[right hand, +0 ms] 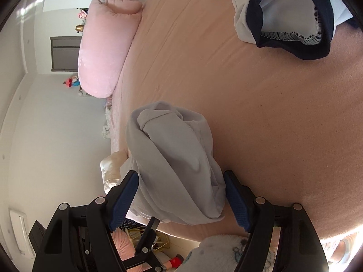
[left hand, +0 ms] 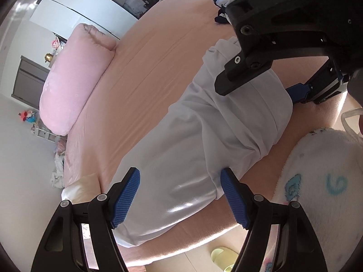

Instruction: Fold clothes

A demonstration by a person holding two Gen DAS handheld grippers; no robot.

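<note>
the pale grey garment (left hand: pixel 204 140) lay on the pink bed sheet (left hand: pixel 147 72), below the pink pillow (left hand: pixel 74 79). the left gripper (left hand: pixel 180 198) and right gripper (right hand: pixel 180 198) stood spread around its ends, not pinching.

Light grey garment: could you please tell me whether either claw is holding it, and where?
The left claw straddles the garment near one end, open, holding nothing. The other end fills the right claw; whether it grips cannot be told.
</note>
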